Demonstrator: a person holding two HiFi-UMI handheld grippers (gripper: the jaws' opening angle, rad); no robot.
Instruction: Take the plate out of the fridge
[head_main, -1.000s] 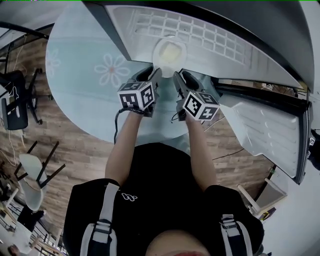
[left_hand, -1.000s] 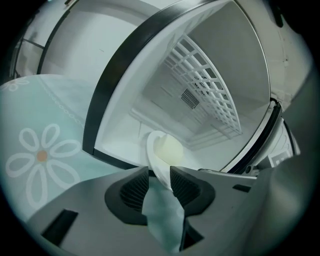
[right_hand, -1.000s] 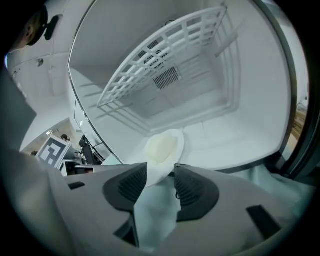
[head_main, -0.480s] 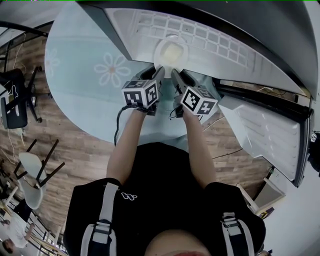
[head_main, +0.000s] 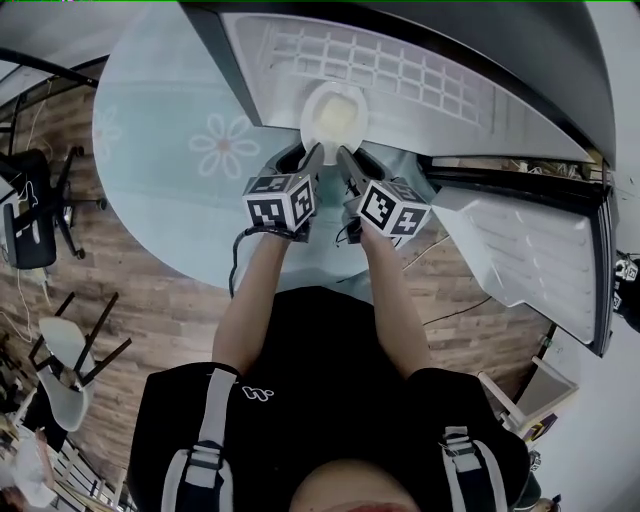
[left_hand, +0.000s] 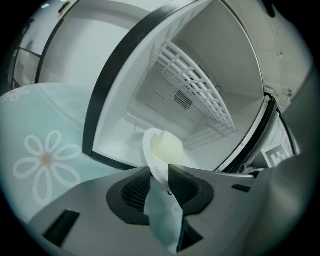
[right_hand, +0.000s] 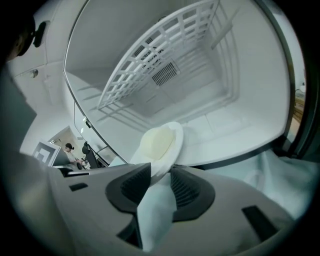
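A white plate (head_main: 333, 115) with a pale yellow lump on it sits at the front lip of the open fridge (head_main: 430, 75). My left gripper (head_main: 313, 160) and right gripper (head_main: 343, 160) meet at its near rim, side by side. In the left gripper view the plate's rim (left_hand: 152, 150) runs between the dark pads of the left gripper (left_hand: 159, 172), which closed and then eased a little. In the right gripper view the rim (right_hand: 176, 137) is pinched in the right gripper (right_hand: 161, 172), whose jaws have just been closing.
The fridge stands on a round table with a teal flowered cloth (head_main: 225, 140). A white wire shelf (left_hand: 195, 85) spans its inside above the plate. Its open door (head_main: 530, 260) hangs to the right. Chairs (head_main: 30, 220) stand on the wooden floor at left.
Both grippers have drawn together and their jaws have narrowed onto the plate's near rim. The plate has shifted slightly toward the fridge's front edge.
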